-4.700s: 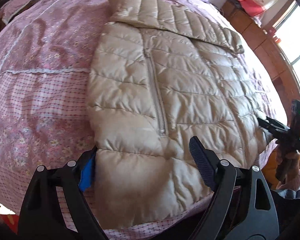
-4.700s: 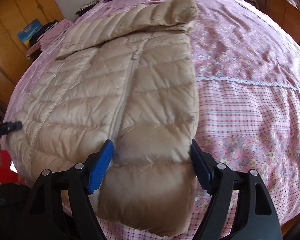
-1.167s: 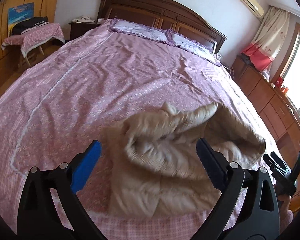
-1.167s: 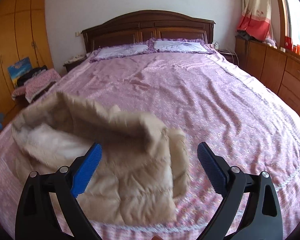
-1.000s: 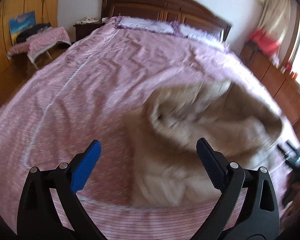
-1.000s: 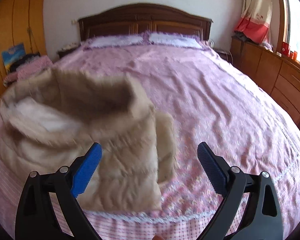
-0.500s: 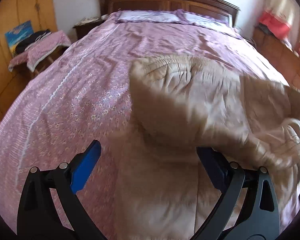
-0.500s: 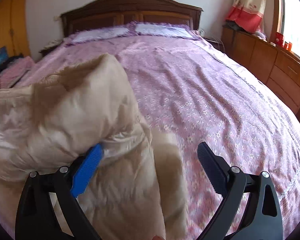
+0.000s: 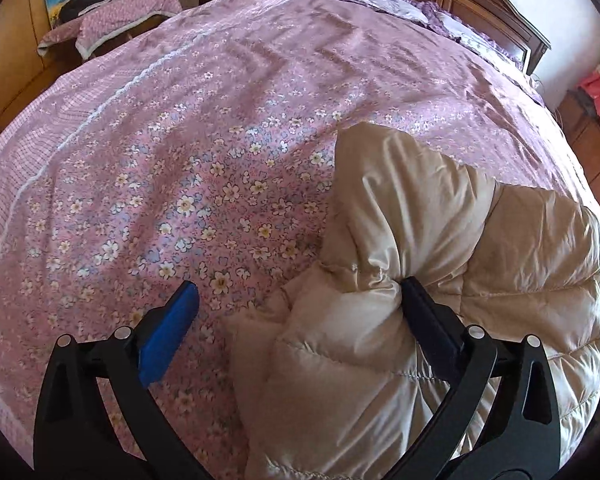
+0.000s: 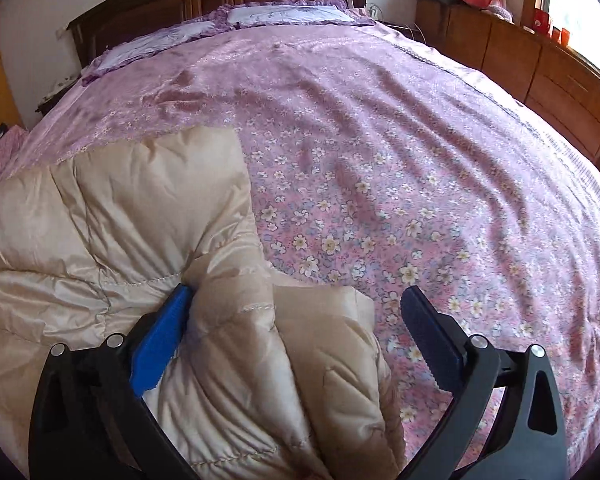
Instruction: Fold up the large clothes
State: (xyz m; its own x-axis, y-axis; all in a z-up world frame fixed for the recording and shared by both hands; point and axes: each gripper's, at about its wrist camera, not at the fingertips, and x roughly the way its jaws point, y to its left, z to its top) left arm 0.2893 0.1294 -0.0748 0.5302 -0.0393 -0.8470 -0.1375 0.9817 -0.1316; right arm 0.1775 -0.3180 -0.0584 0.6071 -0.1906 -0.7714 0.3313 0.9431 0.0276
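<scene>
The left tool (image 9: pixel 296 316) and right tool (image 10: pixel 296 320) have black frames, silver screws, blue pads.

Both our grippers spread wide, low over the bed

Our left gripper (image 9: pixel 296 312) has its fingers far apart, the right finger pressing into fabric; our right gripper (image 10: pixel 296 312) gapes likewise, its left finger against fabric.

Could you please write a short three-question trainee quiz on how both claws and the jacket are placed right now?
1. True or false: the left claw is shut on the beige jacket.
2. The jacket lies on: A) the flowered bedspread; B) a wooden floor; C) a chair.
3. Fill in: in the right wrist view, the right claw is spread ____ with jacket fabric bulging between its fingers.

Key: 1 false; 2 A; 3 open.
</scene>
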